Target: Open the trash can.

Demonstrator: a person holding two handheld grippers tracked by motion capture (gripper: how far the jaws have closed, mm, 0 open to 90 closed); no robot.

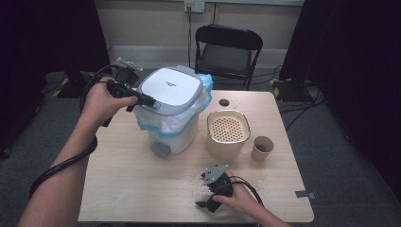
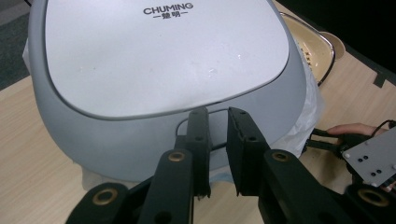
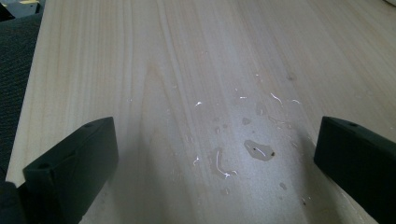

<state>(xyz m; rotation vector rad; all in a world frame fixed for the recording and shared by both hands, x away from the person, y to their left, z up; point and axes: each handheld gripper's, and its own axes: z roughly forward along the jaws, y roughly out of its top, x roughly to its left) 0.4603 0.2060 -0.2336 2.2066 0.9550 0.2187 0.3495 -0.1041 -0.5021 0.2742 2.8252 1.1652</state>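
Note:
A white bin (image 1: 175, 125) with a grey-rimmed lid (image 1: 171, 87) and a blue-white bag liner stands on the wooden table (image 1: 132, 184). My left gripper (image 1: 152, 100) is at the lid's left edge. In the left gripper view its jaws (image 2: 217, 114) stand a narrow gap apart right at the lid's grey rim (image 2: 140, 144), and nothing shows between them. My right gripper (image 1: 202, 190) rests near the table's front edge, pointing left. In its own view it (image 3: 210, 154) is wide open over bare wood with water drops (image 3: 259, 150).
A beige container with a perforated insert (image 1: 228, 132) stands right of the bin, and a brown paper cup (image 1: 262, 148) beside it. A small dark disc (image 1: 224, 102) lies behind them. A black folding chair (image 1: 228, 52) stands beyond the table.

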